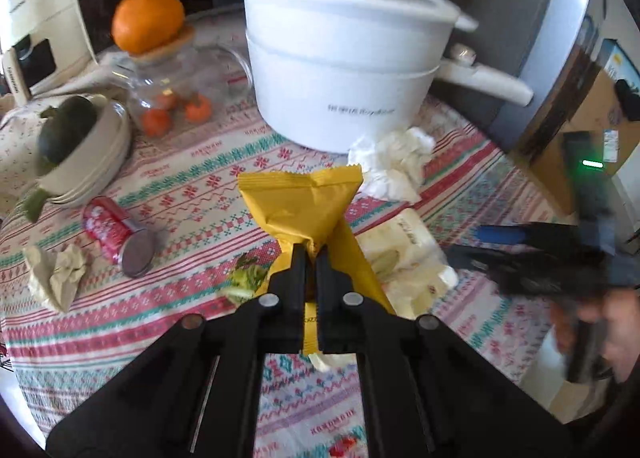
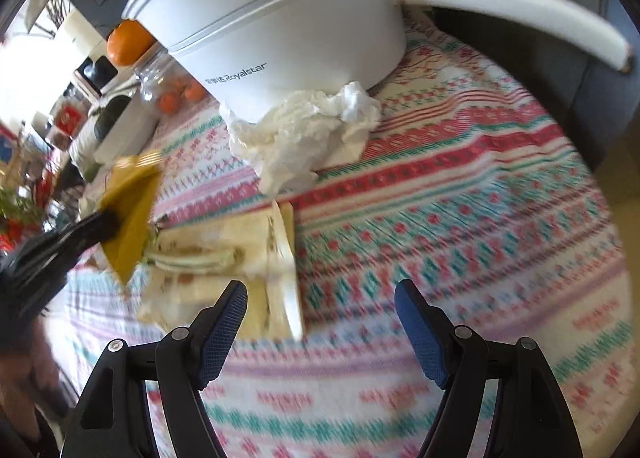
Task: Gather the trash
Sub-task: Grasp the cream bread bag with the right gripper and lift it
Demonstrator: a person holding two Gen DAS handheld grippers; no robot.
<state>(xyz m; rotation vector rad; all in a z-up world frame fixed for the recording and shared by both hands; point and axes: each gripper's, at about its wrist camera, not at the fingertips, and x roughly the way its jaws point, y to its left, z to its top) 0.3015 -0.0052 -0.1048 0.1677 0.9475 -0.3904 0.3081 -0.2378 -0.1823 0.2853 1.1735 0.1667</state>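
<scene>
My left gripper [image 1: 311, 254] is shut on a yellow snack wrapper [image 1: 304, 202] and holds it above the patterned tablecloth; the wrapper also shows in the right wrist view [image 2: 130, 194]. My right gripper [image 2: 320, 294] is open and empty, above the tablecloth beside a pale flat packet [image 2: 224, 258]. It shows blurred at the right of the left wrist view [image 1: 496, 236]. A crumpled white tissue [image 1: 394, 160] [image 2: 304, 134] lies against the white pot. A crushed red can [image 1: 116, 234], a crumpled brown paper [image 1: 56, 274] and green scraps [image 1: 246, 278] lie on the left.
A white Royalstar pot [image 1: 340, 70] [image 2: 280, 26] with a long handle [image 2: 520, 2] stands at the back. A glass jar [image 1: 176, 98] topped by an orange [image 1: 146, 20] and stacked bowls [image 1: 96, 154] with a dark vegetable stand at the left. The table edge runs along the right.
</scene>
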